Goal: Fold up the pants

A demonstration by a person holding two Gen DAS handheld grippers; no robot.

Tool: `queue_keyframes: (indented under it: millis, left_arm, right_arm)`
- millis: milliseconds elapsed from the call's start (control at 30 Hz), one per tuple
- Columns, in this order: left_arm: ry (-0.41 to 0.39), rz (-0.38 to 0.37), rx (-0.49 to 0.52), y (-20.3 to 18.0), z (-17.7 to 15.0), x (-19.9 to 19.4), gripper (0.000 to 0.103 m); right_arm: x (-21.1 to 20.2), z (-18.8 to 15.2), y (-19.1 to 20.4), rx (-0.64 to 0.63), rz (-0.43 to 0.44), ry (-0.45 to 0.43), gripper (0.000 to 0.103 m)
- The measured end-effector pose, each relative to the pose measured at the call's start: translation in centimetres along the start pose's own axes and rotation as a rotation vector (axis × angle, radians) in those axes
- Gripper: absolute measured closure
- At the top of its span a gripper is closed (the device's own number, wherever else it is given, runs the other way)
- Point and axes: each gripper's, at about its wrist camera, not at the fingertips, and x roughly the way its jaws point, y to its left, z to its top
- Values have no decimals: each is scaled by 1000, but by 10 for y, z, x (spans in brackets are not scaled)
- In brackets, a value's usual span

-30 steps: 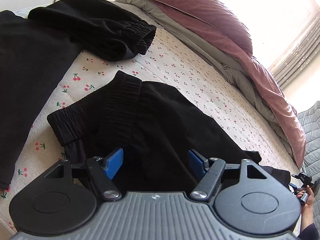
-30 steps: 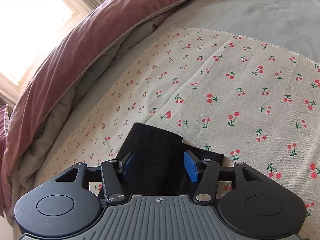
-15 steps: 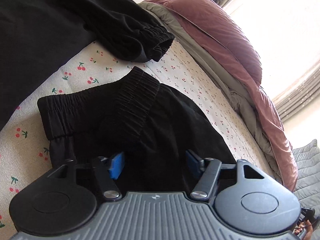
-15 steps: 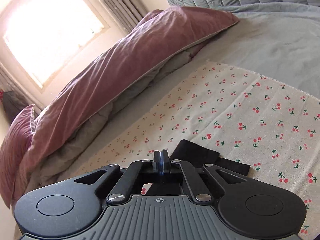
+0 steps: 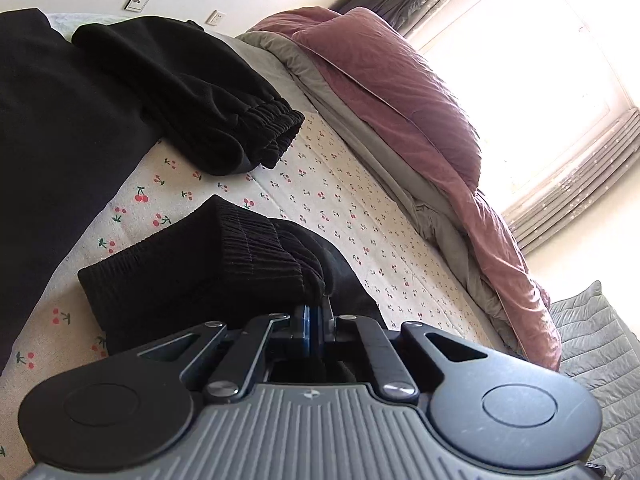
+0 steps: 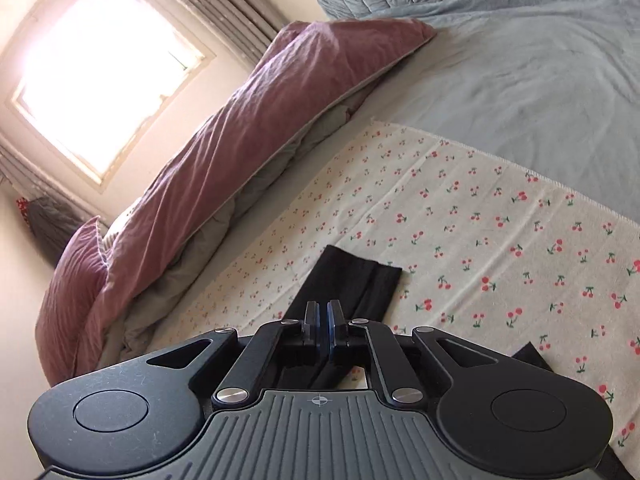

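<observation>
- Left gripper (image 5: 314,314): fingers closed tight, pinching the black pants (image 5: 200,264) at the waistband
- Right gripper (image 6: 322,314): fingers clamped on the pants' leg end (image 6: 352,280), lifted above the cherry-print sheet (image 6: 500,240)

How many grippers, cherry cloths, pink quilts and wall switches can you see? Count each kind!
Grippers: 2, left gripper and right gripper
Cherry cloth: 1
Pink quilt: 1
Wall switches: 2
Total: 6
</observation>
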Motion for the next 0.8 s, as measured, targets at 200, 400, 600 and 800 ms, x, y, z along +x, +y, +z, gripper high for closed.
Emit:
queue_keyframes:
  millis: [200, 400, 600, 800]
  left_arm:
    - [13, 15, -11, 21, -4, -9, 103]
    - [11, 35, 24, 22, -10, -2, 103]
    - [19, 62, 38, 29, -15, 8, 103]
    - [17, 74, 52, 29, -18, 11, 103]
  right_arm:
    - [38, -9, -3, 65, -24, 16, 33]
    - [100, 3, 18, 2, -30, -16, 34]
    - [166, 8, 9, -31, -124, 71, 74]
    - [166, 11, 8, 17, -174, 86, 78]
